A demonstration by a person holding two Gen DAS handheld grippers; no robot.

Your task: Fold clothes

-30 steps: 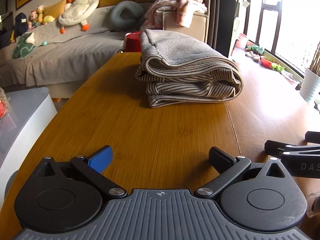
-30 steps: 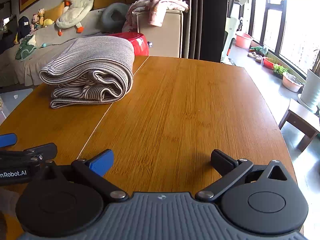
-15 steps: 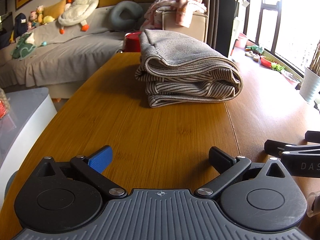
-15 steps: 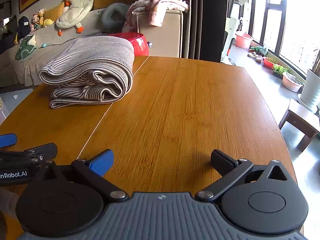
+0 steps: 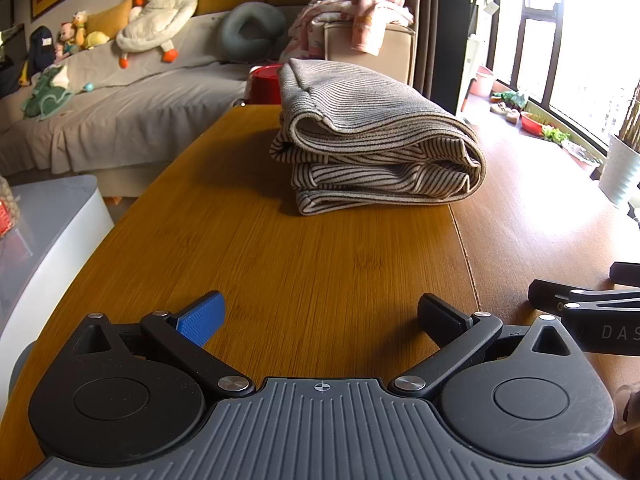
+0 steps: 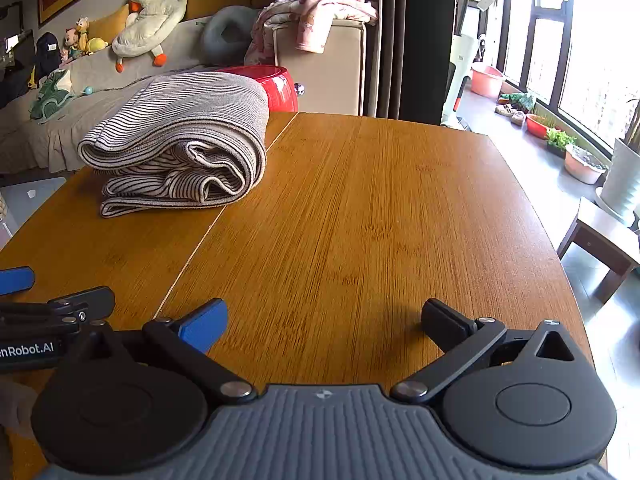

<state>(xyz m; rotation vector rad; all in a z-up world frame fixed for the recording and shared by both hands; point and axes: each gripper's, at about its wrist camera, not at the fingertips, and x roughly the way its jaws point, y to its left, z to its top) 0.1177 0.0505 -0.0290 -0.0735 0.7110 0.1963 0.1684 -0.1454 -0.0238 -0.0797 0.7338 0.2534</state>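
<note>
A striped grey and cream garment point(image 5: 372, 140) lies folded in a thick stack on the wooden table point(image 5: 320, 260), toward its far end; the right wrist view has the same garment point(image 6: 180, 144) at the far left. My left gripper point(image 5: 320, 314) hovers low over the near part of the table, open, with nothing between its fingers. My right gripper point(image 6: 324, 318) is beside it on the right, also open and empty. Both are well short of the garment. The right gripper's side point(image 5: 592, 312) shows at the left view's right edge.
A red tub point(image 6: 276, 84) stands just behind the table's far end. Beyond it are a grey sofa point(image 5: 120, 96) with plush toys and a beige box draped with pink clothes point(image 6: 320, 12). A white cabinet point(image 5: 48, 232) lies left; a low stool point(image 6: 600, 240) and plant pots right.
</note>
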